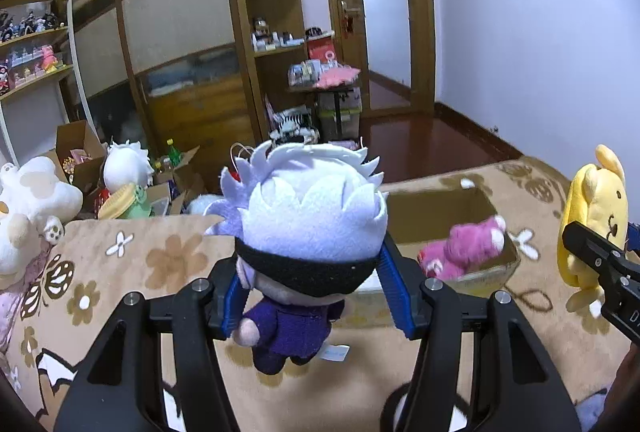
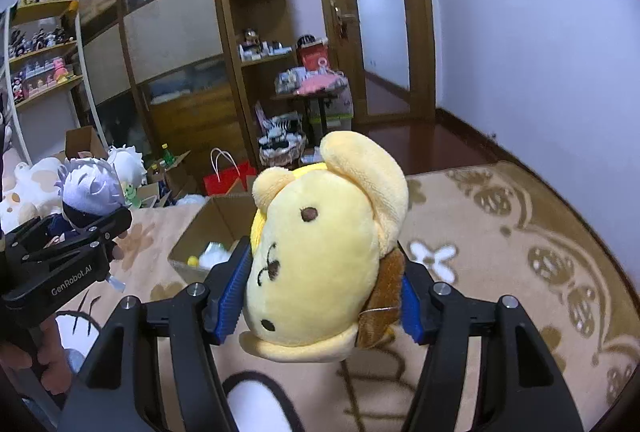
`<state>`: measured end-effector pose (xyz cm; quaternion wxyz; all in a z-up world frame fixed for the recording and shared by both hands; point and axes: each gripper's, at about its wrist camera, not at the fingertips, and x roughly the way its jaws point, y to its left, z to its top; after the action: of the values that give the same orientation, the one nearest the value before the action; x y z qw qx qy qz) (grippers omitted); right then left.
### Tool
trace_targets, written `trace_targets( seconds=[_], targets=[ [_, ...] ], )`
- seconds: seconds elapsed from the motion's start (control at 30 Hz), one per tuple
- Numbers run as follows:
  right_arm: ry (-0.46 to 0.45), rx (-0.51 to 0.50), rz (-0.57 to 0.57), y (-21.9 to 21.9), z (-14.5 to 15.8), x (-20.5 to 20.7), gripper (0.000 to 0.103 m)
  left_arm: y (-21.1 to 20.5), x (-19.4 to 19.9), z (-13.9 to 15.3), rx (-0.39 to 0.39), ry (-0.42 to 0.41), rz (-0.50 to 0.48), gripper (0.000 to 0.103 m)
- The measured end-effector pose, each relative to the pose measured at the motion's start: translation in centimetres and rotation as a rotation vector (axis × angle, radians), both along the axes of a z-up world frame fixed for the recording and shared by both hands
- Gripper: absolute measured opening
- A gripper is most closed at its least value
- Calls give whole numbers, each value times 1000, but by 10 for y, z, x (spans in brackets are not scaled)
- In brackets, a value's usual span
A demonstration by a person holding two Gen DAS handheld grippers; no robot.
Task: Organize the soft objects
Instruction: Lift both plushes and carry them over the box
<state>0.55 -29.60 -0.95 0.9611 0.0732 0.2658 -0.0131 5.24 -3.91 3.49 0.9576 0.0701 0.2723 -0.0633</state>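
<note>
My left gripper (image 1: 316, 284) is shut on a white-haired doll (image 1: 308, 216) with a black blindfold and purple suit, held above the beige blanket. It also shows in the right wrist view (image 2: 90, 193). My right gripper (image 2: 324, 288) is shut on a yellow dog plush (image 2: 320, 252) with a brown cap. In the left wrist view this plush (image 1: 596, 207) hangs at the far right. An open cardboard box (image 1: 432, 211) lies on the blanket ahead, with a pink plush (image 1: 464, 248) inside. The box (image 2: 216, 220) sits left of the yellow plush in the right wrist view.
The flower-patterned blanket (image 1: 140, 272) covers the bed. More plush toys (image 1: 32, 199) and open boxes (image 1: 80, 147) sit at the left. A wardrobe (image 1: 180, 31), shelves (image 1: 36, 39), a cluttered small table (image 1: 324, 79) and a door (image 1: 380, 11) stand behind.
</note>
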Motion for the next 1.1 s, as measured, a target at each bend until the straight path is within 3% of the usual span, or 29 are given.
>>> trace_targets(
  seconds=[0.37, 0.67, 1.1],
  targets=[
    [-48, -62, 51, 10, 16, 35, 67, -2, 39, 13, -9, -41, -3, 57],
    [-36, -74, 70, 13, 9, 62, 68, -21, 66, 1, 63, -62, -29, 57],
    [51, -32, 87, 3, -33, 92, 70, -23, 105, -37, 43, 71, -32, 58]
  ],
)
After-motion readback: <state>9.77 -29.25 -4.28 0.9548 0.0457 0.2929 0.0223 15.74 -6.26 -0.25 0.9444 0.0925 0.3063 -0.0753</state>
